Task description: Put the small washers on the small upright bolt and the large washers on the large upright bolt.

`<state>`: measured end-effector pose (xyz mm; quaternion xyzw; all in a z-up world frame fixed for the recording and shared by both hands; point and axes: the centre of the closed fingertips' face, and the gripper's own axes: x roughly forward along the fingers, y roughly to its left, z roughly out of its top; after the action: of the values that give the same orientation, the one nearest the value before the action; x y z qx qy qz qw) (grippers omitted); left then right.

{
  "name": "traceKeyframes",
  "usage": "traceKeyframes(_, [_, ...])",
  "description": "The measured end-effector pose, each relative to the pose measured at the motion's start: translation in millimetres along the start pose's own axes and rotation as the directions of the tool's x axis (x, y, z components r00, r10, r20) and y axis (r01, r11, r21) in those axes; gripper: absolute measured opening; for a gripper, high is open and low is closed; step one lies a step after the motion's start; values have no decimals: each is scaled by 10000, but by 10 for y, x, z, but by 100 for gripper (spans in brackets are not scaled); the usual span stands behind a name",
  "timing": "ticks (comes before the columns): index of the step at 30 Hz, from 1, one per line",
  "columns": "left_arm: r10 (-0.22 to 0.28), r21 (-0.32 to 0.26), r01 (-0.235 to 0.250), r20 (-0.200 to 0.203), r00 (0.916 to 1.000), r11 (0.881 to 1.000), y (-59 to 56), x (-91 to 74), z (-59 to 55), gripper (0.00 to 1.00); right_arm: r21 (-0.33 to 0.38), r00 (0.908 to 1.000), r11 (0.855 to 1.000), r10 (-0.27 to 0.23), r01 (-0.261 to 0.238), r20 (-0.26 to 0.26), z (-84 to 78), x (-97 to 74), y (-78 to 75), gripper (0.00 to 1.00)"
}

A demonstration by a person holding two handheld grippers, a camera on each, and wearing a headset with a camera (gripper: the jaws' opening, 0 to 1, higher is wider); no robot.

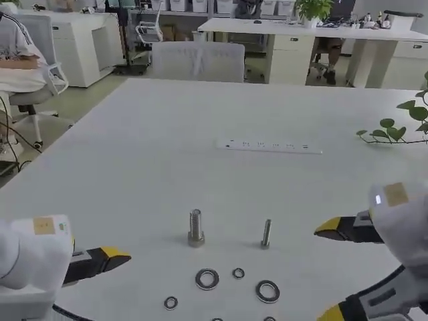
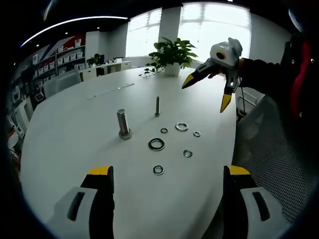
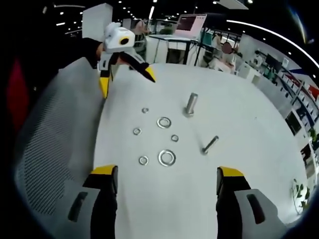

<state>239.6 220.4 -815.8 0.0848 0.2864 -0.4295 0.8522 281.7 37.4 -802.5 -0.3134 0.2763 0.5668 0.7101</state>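
Large bolt (image 1: 195, 229) thick, silver, upright | small bolt (image 1: 266, 234) thin, upright | washers (image 1: 206, 279) shiny rings, flat on table (image 1: 134, 167) | left gripper (image 2: 168, 172) jaws wide | right gripper (image 3: 167, 171) jaws wide

Bright even light, soft shadows – window glare, fisheye-warped edges

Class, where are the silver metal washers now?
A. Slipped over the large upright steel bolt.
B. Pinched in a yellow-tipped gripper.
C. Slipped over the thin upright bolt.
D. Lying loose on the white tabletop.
D: the silver metal washers lie flat on the white tabletop; the large steel bolt and thin bolt stand bare; left gripper and right gripper are open.
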Motion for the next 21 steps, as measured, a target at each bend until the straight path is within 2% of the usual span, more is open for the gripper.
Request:
traceKeyframes(11, [51,-16,-51,43,10000,10000,7,-4,8,91,-505,9968,9976,451,-484,-655,62,102,-93,72])
traceKeyframes(17, [60,-8,-60,35,10000,10000,11,-5,14,90,-823,9904,9937,658,-761,-1217,85,168,-134,65])
traceKeyframes(21, [66,-18,-66,32,10000,10000,12,-6,16,90,-962,9865,9906,836,-976,-1405,100,221,-126,61])
